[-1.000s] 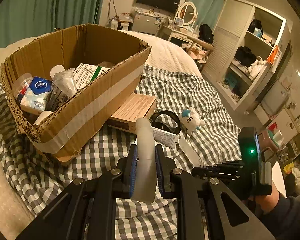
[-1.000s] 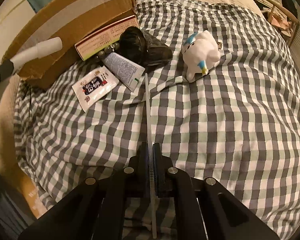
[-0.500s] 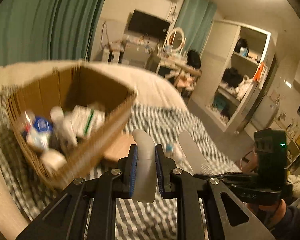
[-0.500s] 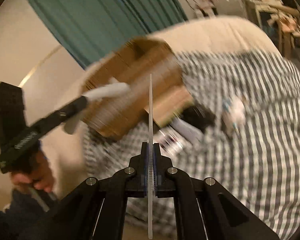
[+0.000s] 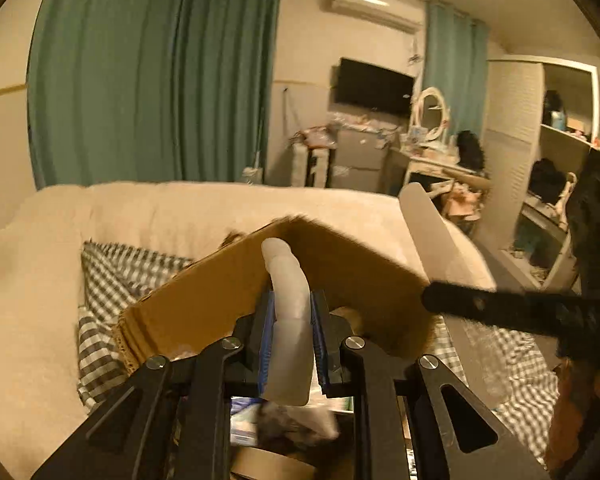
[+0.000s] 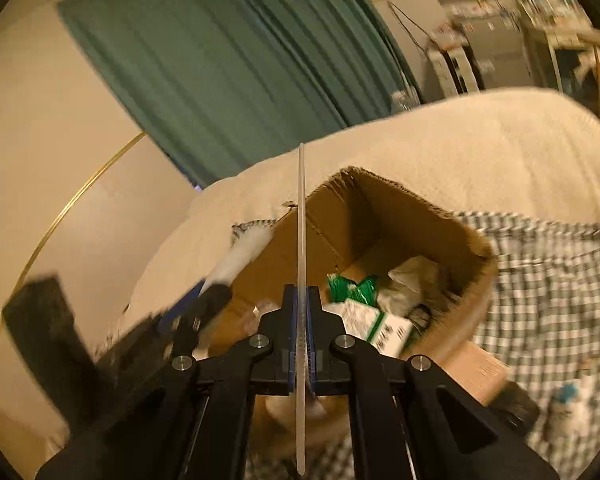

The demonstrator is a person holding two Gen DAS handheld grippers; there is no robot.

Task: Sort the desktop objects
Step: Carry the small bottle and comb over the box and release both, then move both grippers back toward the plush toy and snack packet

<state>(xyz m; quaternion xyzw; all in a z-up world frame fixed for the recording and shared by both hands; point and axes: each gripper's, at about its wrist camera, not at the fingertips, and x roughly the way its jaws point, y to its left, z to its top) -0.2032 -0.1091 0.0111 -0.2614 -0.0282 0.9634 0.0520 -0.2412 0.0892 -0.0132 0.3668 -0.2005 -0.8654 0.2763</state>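
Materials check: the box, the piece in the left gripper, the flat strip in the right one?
Box: corrugated cardboard, matte brown, with ragged torn edges.
Piece in the left gripper: the piece looks like translucent milky plastic or silicone, smooth and rounded; cannot tell which.
Strip in the right gripper: the strip is thin, flat, clear or frosted, probably rigid plastic.

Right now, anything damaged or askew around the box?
The cardboard box has a ragged, torn top rim, and its contents, such as the green-and-white carton, lie jumbled inside it. Motion blur hides finer detail. Both grippers hold their items squarely.
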